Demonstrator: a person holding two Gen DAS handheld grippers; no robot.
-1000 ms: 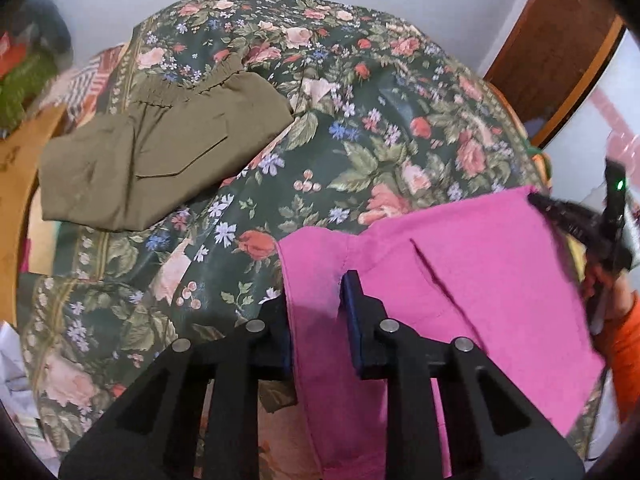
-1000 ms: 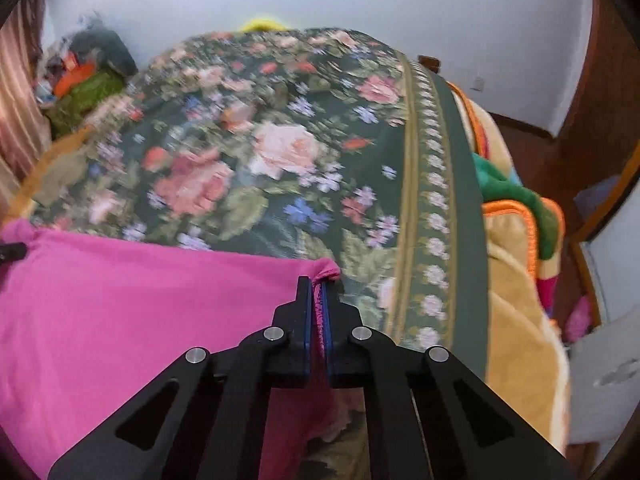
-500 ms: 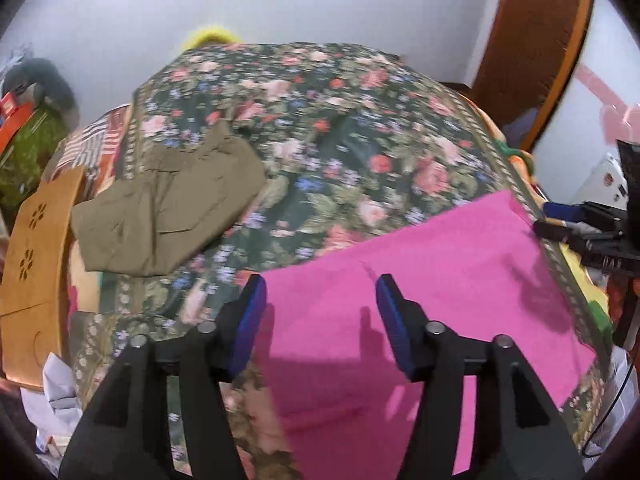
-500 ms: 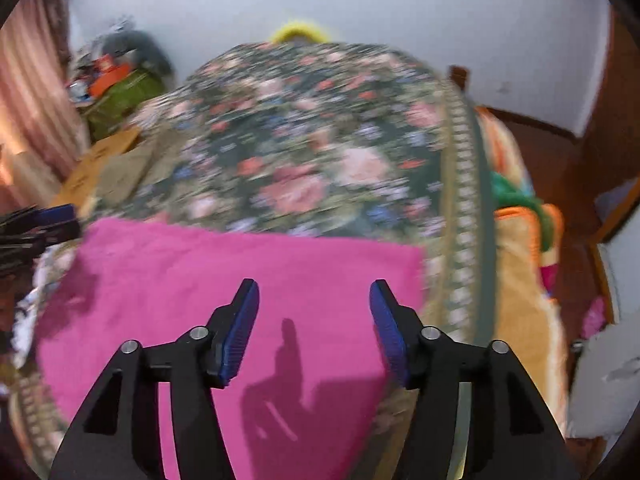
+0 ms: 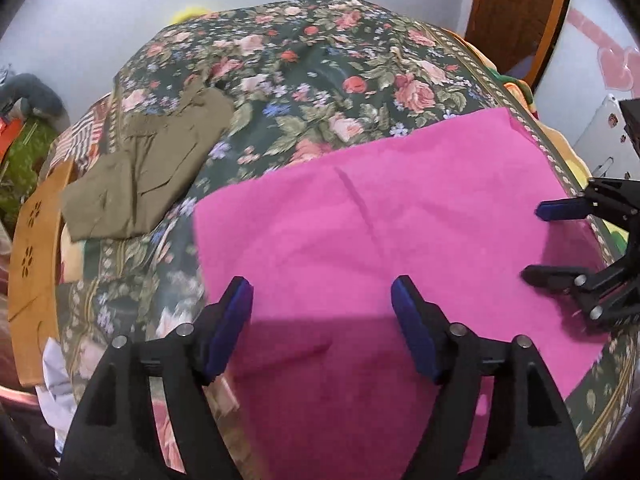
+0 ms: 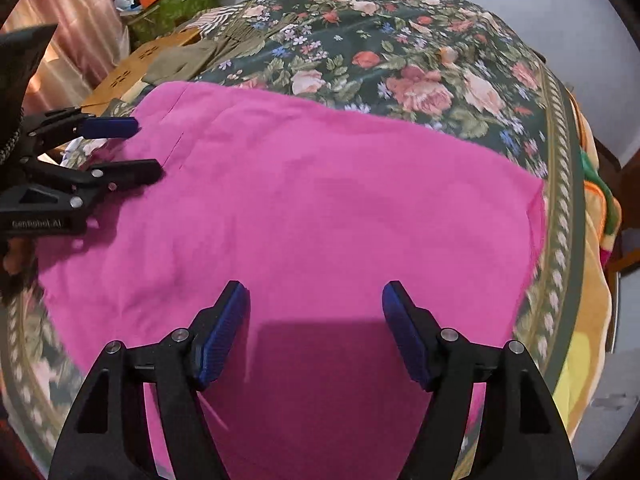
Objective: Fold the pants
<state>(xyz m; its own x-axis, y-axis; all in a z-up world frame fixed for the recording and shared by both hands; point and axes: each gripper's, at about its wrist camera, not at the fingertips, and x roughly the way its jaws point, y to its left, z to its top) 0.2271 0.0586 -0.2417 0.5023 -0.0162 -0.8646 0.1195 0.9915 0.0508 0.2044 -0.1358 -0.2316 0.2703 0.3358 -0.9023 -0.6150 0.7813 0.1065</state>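
Pink pants (image 5: 380,216) lie spread flat on the near part of the flowered bedspread (image 5: 320,60); they also fill the middle of the right wrist view (image 6: 320,208). My left gripper (image 5: 322,300) is open and empty above their near left part. My right gripper (image 6: 316,304) is open and empty above their near right part. Each gripper shows in the other's view: the right one (image 5: 538,240) at the pants' right edge, the left one (image 6: 146,148) at their left edge.
Folded olive-green pants (image 5: 148,164) lie on the bed's far left. A wooden board (image 5: 34,264) stands past the bed's left edge. A brown door (image 5: 516,12) is at the back right. Orange and green blankets (image 6: 600,216) hang off the bed's right side.
Both grippers were shut on the pink pants' far corners a second ago. They have let go, opened wide and drawn back and up. The pants now lie flat.
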